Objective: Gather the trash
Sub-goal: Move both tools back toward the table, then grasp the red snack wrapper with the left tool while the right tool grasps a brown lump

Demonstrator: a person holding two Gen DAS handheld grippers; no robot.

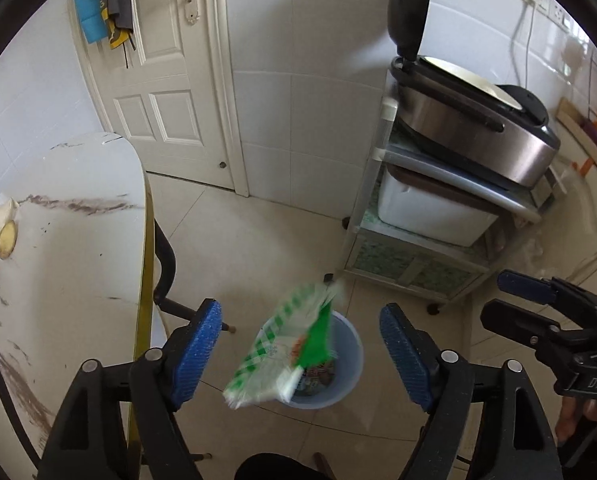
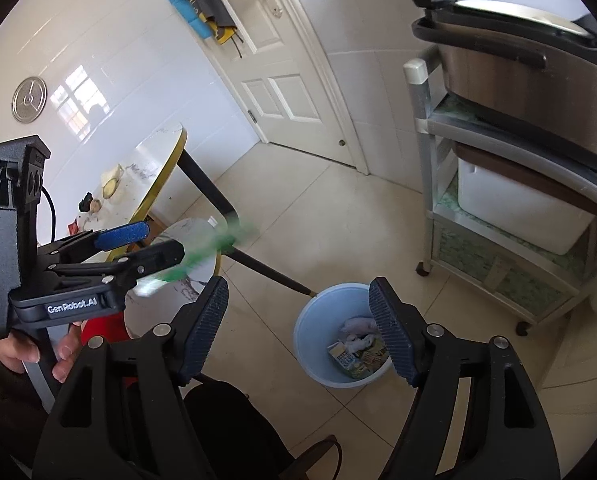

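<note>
Left tongs (image 1: 300,354) spread wide, gripping nothing. Green-and-white wrapper (image 1: 286,354) blurred, loose in mid-air between the blue pads, directly above the blue bin (image 1: 348,376) on the floor. Right tongs (image 2: 298,332) also spread wide and bare, aimed at the same bin, with paper scraps and a small carton (image 2: 344,356) inside. Marble-topped desk (image 1: 78,208) to the left, carrying a potato slice (image 1: 7,240) and other bits. Rice cooker (image 1: 470,120), lid up, on a shelf rack (image 1: 426,240) near the bin.
</note>
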